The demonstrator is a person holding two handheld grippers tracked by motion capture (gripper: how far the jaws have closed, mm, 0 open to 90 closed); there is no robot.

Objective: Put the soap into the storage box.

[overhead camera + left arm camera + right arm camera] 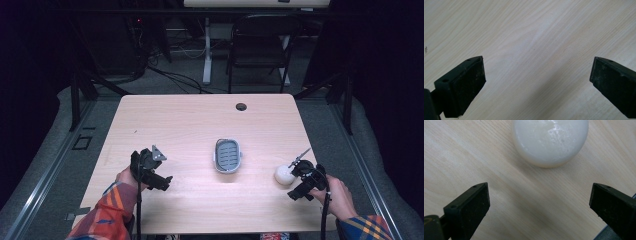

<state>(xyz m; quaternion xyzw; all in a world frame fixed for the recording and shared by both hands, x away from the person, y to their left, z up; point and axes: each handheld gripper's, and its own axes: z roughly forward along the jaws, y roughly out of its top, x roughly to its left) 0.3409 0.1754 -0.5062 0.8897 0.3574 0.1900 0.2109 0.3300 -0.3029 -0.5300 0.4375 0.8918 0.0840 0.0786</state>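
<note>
I am at the reaching step: my right hand-held gripper [299, 169] sits at the lower right of the high view, just beside the round white soap [284, 174], with its jaws spread wide and nothing between them. In the right gripper view the soap [551, 140] lies at the top centre of the frame, ahead of the jaw tips and apart from both, flat on the pale wooden bench [524, 202]. The grey soap dish [228, 155] stands in the middle of the high view, well apart from the soap to its left, and it looks empty.

I judge the next move to be a short push forward so that the soap comes between the jaws, then a close on its rounded sides. It looks smooth and could slip, so the jaws should meet it across its widest part and squarely.

My right hand [340, 196] holds the tool from the lower right, angled toward the upper left of the frame. My left hand-held gripper [150, 170] hangs at the lower left of the high view, jaws also wide and empty over bare bench [531, 50], well apart from dish and soap.
</note>
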